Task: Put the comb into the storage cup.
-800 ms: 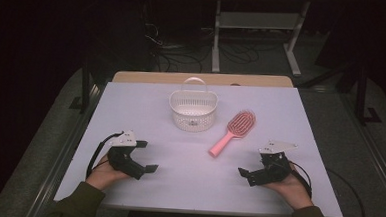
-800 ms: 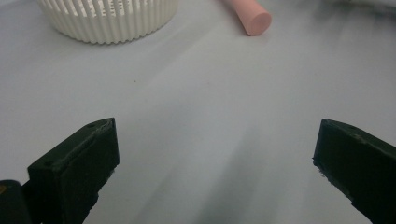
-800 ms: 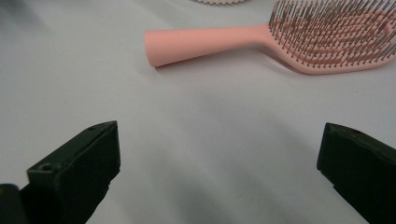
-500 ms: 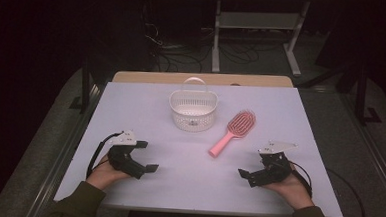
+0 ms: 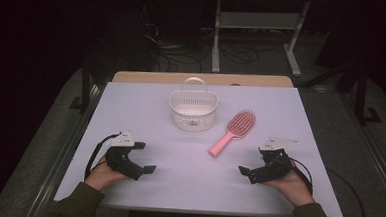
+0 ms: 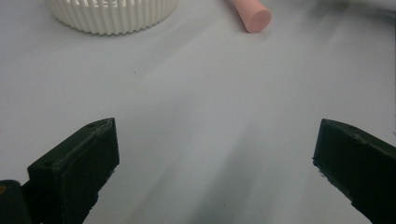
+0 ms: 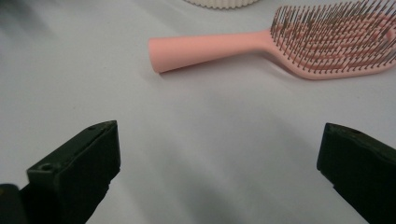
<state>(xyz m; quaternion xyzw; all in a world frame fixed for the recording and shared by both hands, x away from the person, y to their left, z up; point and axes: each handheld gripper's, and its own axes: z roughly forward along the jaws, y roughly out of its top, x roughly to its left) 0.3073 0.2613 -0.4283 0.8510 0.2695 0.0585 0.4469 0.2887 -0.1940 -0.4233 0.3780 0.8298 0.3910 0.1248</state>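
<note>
Bare surface (image 5: 187, 173) runs along the near edge between both grippers. Toward the far edge, the basket (image 5: 193, 109) and hairbrush (image 5: 232, 131) block the middle; both far corners lie free.

The top edge of the left gripper view is cutting off the white basket (image 6: 112, 16) and all but the handle end of the pink hairbrush (image 6: 252, 15); the brush's bristle tips are running past the right gripper view's edges.

The white table (image 5: 281, 108) is evenly lit, its surroundings dark, close views soft.
</note>
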